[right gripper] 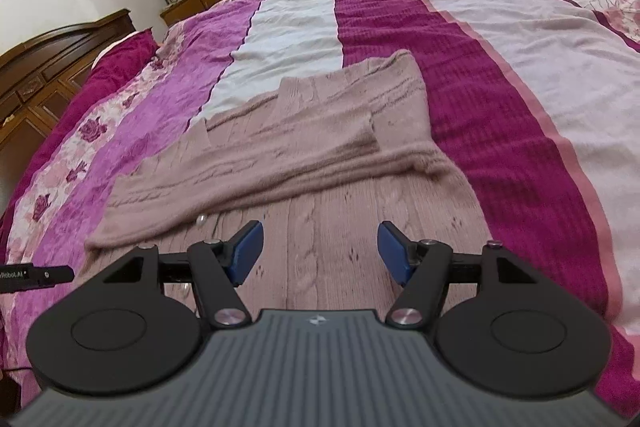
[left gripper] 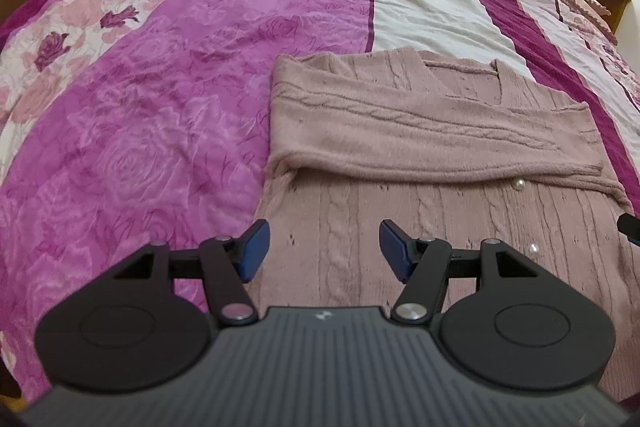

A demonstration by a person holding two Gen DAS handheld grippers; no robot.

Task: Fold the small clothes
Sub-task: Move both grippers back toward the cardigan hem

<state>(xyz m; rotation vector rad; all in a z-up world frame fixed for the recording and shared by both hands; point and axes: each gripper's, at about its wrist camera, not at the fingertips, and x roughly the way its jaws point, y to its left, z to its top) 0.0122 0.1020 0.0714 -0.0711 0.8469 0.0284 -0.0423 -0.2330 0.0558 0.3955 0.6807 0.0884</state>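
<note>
Left gripper (left gripper: 325, 251) empty above cardigan (left gripper: 420, 131).

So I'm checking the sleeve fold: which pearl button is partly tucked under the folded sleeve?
The farther pearl button, sitting right at the folded sleeve's lower edge. The nearer button lies fully exposed on the cardigan front.

Left wrist view sits just behind the left tool (left gripper: 324, 251), tilted down, close over the pink sweater (left gripper: 400, 131) on the bed (left gripper: 160, 107). Right wrist view does likewise behind the right tool (right gripper: 320, 251), perhaps tilted less. Both share the sweater ahead.
</note>
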